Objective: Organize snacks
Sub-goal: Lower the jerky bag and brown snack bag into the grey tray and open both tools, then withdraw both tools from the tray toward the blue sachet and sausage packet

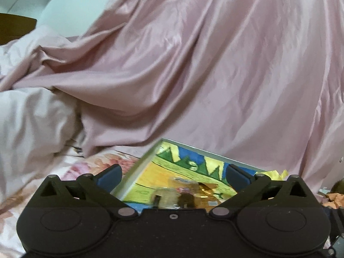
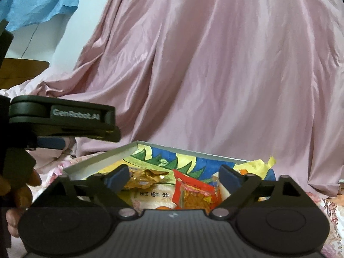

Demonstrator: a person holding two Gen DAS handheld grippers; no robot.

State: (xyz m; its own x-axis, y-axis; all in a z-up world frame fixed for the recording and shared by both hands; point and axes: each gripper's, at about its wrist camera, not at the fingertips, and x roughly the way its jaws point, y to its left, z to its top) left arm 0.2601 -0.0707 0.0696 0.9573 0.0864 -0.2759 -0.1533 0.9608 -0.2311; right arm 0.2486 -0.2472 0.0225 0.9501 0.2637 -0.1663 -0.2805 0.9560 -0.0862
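A shallow box with a bright yellow, green and blue drawing inside lies on the bed; it also shows in the left wrist view. In it lie a red-orange snack packet, a gold-wrapped snack and a pale packet with Korean print. My right gripper is open and empty just above these snacks. My left gripper is open above the box, over blurred clear and gold snack wrappers. The left gripper also shows from the side in the right wrist view, left of the box.
A pink satin sheet hangs draped behind the box. A floral bedspread lies under the box. A pale duvet is bunched at the left. Crumpled yellow paper sits at the box's far right corner.
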